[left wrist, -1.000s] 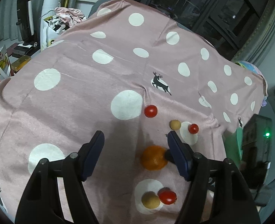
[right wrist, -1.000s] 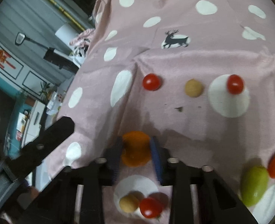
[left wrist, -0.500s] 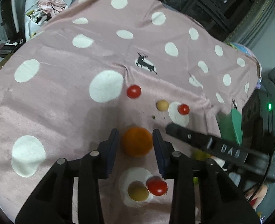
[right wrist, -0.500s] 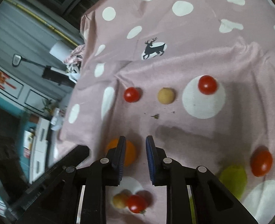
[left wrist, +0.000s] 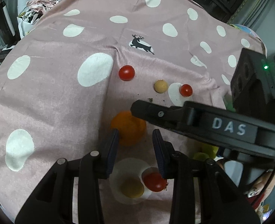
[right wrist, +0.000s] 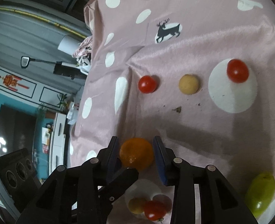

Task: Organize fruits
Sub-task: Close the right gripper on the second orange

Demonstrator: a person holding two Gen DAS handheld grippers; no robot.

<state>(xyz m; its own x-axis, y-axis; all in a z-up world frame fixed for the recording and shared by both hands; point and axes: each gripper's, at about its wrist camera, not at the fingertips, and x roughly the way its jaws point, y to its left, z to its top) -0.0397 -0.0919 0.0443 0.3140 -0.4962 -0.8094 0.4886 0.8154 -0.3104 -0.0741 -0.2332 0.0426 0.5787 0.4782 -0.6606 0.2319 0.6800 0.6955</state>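
An orange (left wrist: 128, 127) lies on the pink dotted cloth (left wrist: 49, 93). My left gripper (left wrist: 135, 136) has it at its fingertips, touching the left pad with a gap at the right pad. In the right wrist view the orange (right wrist: 136, 155) sits between the pads of my right gripper (right wrist: 136, 147), narrowly apart. The right gripper's finger (left wrist: 174, 115) crosses over the orange in the left wrist view. Red tomatoes (left wrist: 126, 72) (left wrist: 186, 90) (left wrist: 154, 182), tan balls (left wrist: 161, 86) (left wrist: 131, 187) and a green fruit (right wrist: 260, 192) lie around.
The cloth falls off at the left edge (right wrist: 85, 97), with room furniture beyond. A clothes pile (left wrist: 40, 3) lies past the far left corner. Small dark crumbs (right wrist: 177, 109) lie on the cloth.
The left gripper closed in from wide open and now stands at the orange. The right gripper let go of the orange, shut beside it, then reopened around it.
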